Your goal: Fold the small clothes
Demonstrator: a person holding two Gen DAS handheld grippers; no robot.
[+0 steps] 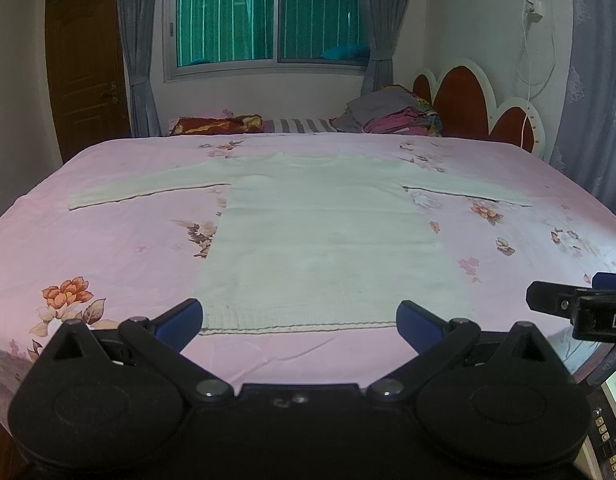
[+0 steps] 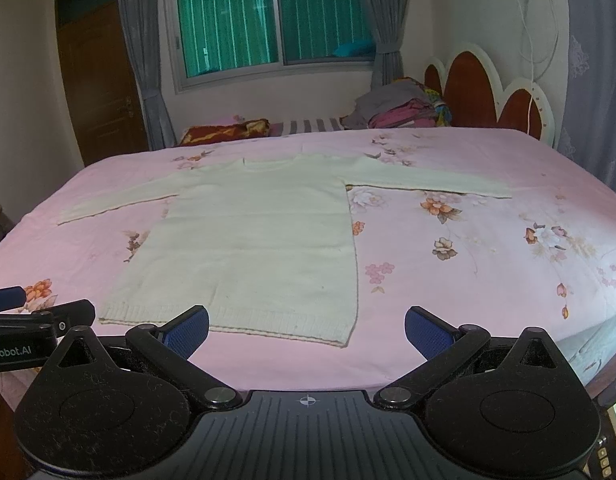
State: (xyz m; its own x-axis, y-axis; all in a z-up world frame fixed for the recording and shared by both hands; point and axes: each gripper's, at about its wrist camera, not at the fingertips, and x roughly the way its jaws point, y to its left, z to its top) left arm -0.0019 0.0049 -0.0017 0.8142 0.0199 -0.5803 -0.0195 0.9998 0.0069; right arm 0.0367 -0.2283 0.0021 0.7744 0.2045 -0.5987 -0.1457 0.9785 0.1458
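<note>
Pink floral bedsheet (image 1: pixel 108 248), cream sweater (image 1: pixel 327 240) spread flat, left hand-held gripper (image 1: pixel 300 320) and right hand-held gripper (image 2: pixel 306 330) gaping wide, empty

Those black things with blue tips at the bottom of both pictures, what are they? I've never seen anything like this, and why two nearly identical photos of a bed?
They are hand-held grippers, one in each of a person's hands; no robot arm is involved. Each carries a wide-angle camera looking forward along its two fingers. One picture comes from the left gripper, the other from the right gripper; that is why the views nearly match. Each gripper also shows at the edge of the other's picture. Both are open and hold nothing. On the pink flowered bedsheet a white sweater lies flat, sleeves spread, waiting to be folded. A pile of clothes sits near the headboard.
</note>
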